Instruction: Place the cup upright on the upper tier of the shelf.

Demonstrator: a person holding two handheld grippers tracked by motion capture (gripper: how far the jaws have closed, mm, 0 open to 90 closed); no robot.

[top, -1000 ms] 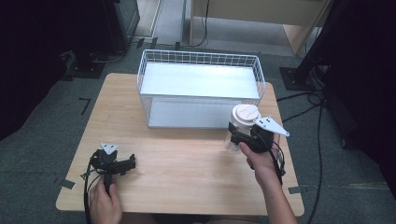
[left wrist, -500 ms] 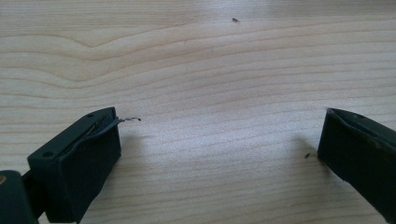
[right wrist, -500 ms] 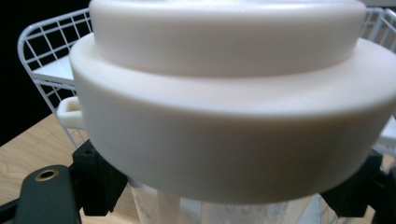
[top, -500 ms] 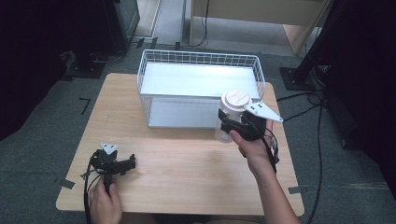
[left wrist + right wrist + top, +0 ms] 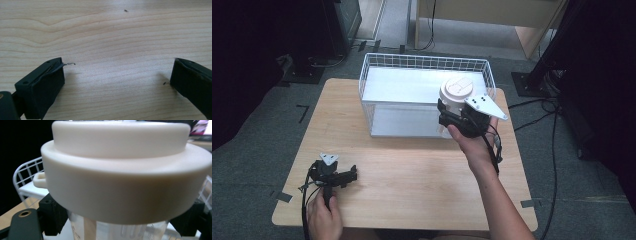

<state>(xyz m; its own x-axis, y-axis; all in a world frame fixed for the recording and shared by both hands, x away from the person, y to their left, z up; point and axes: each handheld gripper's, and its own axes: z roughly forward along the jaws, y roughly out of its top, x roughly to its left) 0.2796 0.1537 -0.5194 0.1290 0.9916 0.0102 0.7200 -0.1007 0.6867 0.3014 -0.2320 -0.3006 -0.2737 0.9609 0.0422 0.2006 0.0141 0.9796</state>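
Observation:
A clear jar with a wide cream lid (image 5: 456,92) is held up in the air over the front right of the white wire basket (image 5: 422,62). My right gripper (image 5: 452,120) is shut on the jar's clear body just under the lid (image 5: 120,167), its black fingers (image 5: 53,216) pressing both sides. Down at the table's front left, my left gripper (image 5: 349,176) rests low on the wood, open, with bare wood between its fingers (image 5: 43,85).
The wire basket has a white floor (image 5: 412,87) and stands at the back middle of the wooden table (image 5: 412,170). Cables (image 5: 547,130) lie on the grey floor to the right, and dark furniture stands behind.
My right gripper has carried the jar up and to the left, from beside the basket's right front corner to over the basket. The left gripper has stayed put.

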